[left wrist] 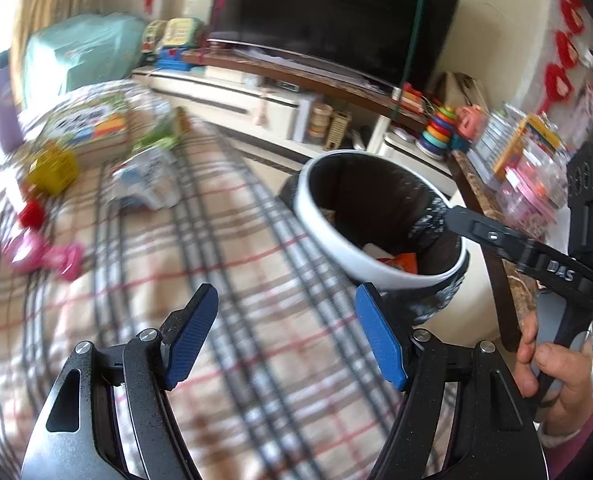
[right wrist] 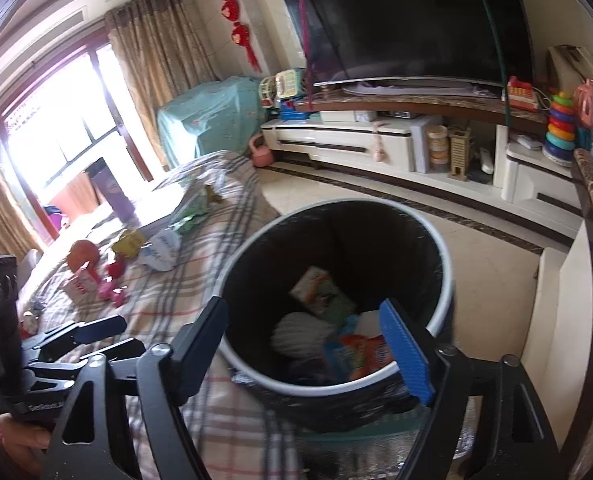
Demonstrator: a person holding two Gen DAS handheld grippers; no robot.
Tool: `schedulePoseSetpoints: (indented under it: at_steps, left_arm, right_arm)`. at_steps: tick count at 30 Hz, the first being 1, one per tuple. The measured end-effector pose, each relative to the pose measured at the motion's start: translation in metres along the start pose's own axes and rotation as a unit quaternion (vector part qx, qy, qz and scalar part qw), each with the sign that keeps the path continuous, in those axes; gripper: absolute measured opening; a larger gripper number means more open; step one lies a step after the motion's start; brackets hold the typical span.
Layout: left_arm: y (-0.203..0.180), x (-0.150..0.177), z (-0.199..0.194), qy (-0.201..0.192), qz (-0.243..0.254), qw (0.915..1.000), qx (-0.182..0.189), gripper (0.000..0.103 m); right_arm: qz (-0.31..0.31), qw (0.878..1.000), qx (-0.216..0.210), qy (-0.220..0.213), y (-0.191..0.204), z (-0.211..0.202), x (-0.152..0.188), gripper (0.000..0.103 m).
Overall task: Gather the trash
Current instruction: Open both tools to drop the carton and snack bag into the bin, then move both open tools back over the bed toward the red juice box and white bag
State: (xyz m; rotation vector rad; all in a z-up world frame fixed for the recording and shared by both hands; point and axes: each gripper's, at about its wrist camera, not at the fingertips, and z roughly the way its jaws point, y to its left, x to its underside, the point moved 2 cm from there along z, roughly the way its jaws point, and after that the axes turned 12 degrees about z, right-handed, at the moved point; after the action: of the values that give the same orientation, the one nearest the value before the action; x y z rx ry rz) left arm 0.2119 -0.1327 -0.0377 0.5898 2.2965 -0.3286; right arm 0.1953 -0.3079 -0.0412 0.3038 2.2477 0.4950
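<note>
Two blue-padded fingers of my left gripper (left wrist: pixel 286 336) stand apart with nothing between them, over one plaid blanket (left wrist: pixel 256 264). My right gripper (right wrist: pixel 316 344) is likewise released, its two fingers spread wide and empty above the mouth of one white-rimmed trash bin (right wrist: pixel 442 300) lined with a black bag. From the left wrist view, that bin (left wrist: pixel 336 240) sits just ahead and to the right of my left gripper, and one finger of the right gripper (left wrist: pixel 492 236) reaches over its far rim, with the person's hand (left wrist: pixel 556 376) on the handle.

Inside the bin, below the right gripper, I count at least four pieces of trash: one pale printed carton (right wrist: pixel 320 292), one white ridged wad (right wrist: pixel 300 334), one orange wrapper (right wrist: pixel 362 350) and one white scrap (right wrist: pixel 366 320); further pieces are too dark to count.

Ahead and left of both grippers, more litter lies on the blanket: one crumpled white-and-blue bag (left wrist: pixel 144 180), one yellow item (left wrist: pixel 54 168), one red item (left wrist: pixel 32 214) and one pink item (left wrist: pixel 52 256), all blurred. One dark television (right wrist: pixel 412 20) stands on one long cabinet (right wrist: pixel 348 140) beyond the bin.
</note>
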Motion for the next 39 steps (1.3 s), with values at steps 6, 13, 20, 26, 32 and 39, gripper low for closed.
schedulePoseSetpoints:
  at_steps: [6, 13, 20, 26, 32, 39]
  left_arm:
    - [0.032, 0.027, -0.021, -0.003, -0.039, 0.9990, -0.023, 0.073]
    - [0.070, 0.060, -0.041, -0.002, -0.082, 0.9955, -0.047, 0.074]
    - [0.098, 0.086, -0.057, 0.001, -0.118, 0.9905, -0.070, 0.074]
    - [0.116, 0.100, -0.066, 0.001, -0.137, 0.9871, -0.083, 0.074]
    - [0.133, 0.106, -0.071, 0.001, -0.149, 0.9845, -0.093, 0.074]
    - [0.159, 0.110, -0.075, 0.008, -0.154, 0.9818, -0.110, 0.074]
  right_arm:
    - [-0.019, 0.999, -0.029, 0.009, 0.035, 0.001, 0.013, 0.093]
    - [-0.030, 0.998, -0.048, 0.037, 0.065, 0.019, 0.033, 0.095]
    - [-0.042, 0.995, -0.068, 0.064, 0.094, 0.037, 0.053, 0.095]
    - [-0.064, 0.991, -0.082, 0.082, 0.120, 0.050, 0.065, 0.095]
    - [-0.076, 0.989, -0.084, 0.092, 0.133, 0.063, 0.069, 0.095]
    - [-0.084, 0.988, -0.080, 0.101, 0.142, 0.080, 0.071, 0.095]
